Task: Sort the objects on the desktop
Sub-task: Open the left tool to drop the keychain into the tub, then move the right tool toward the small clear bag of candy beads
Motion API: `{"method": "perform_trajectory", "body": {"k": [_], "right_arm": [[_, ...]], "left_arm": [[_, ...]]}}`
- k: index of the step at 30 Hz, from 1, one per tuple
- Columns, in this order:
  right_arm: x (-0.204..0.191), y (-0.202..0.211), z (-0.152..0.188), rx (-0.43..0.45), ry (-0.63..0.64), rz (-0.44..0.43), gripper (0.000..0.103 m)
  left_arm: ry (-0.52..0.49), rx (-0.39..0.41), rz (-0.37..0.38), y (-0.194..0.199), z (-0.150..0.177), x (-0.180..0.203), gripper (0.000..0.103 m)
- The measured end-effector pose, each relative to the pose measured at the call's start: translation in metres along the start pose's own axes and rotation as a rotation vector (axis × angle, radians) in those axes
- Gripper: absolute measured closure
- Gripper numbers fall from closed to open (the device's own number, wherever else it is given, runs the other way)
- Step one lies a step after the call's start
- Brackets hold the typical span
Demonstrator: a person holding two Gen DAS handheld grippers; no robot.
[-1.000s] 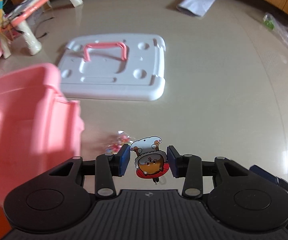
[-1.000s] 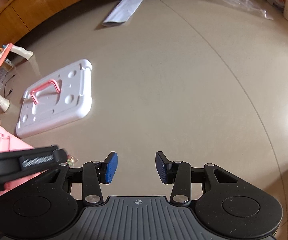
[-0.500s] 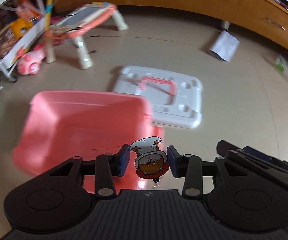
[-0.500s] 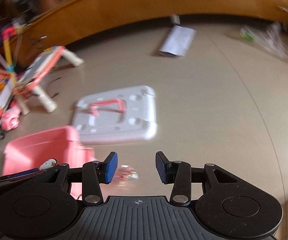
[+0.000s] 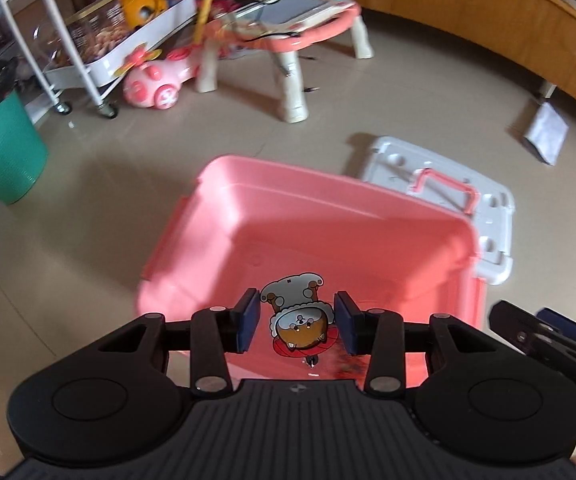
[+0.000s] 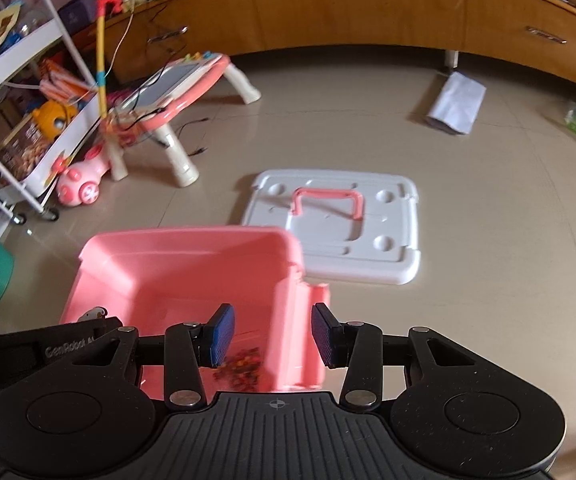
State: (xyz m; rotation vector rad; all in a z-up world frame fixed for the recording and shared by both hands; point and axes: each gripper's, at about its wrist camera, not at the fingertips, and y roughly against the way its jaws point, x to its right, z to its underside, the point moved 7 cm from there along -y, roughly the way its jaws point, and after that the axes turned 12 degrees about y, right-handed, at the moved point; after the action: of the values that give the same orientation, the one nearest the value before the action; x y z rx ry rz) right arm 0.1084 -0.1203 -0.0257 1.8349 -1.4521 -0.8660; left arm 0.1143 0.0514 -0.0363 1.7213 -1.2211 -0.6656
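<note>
The pink bin (image 5: 248,216) at frame centre looks like smooth plastic. The floor (image 6: 508,240) is glossy tile; the cabinet (image 6: 348,8) along the top is polished wood.

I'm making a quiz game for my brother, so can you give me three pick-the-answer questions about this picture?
1. Where is the white lid, compared with the pink bin?
A. Shut on top of it
B. Inside it
C. On the floor beside it

2. What colour is the lid's handle?
A. Blue
B. Pink
C. Green

3. What is between the pads of the right tool?
A. Nothing
B. A spoon
C. A ball

Answers:
1. C, because the lid lies flat on the floor next to the open bin.
2. B, because the handle is pink against the white lid.
3. A, because the pads stand apart with only the bin showing behind the gap.
</note>
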Motion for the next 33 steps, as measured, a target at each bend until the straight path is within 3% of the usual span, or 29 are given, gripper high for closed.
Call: {"method": "perform_trajectory", "body": {"k": [7, 18, 33], "right_arm": [[-0.021, -0.012, 0.001, -0.023, 0.045, -0.008, 0.064], [-0.003, -0.012, 0.008, -0.03, 0.024, 0.013, 0.064], [0.097, 0.005, 0.046, -0.015, -0.123, 0.072, 0.063]], "left_arm": [[0.004, -0.004, -0.027, -0.018, -0.005, -0.019, 0.061], [-0.02, -0.003, -0.034, -0.016, 0.001, -0.013, 0.059], [-0.2, -0.002, 0.026, 0.005, 0.056, 0.078, 0.056]]}}
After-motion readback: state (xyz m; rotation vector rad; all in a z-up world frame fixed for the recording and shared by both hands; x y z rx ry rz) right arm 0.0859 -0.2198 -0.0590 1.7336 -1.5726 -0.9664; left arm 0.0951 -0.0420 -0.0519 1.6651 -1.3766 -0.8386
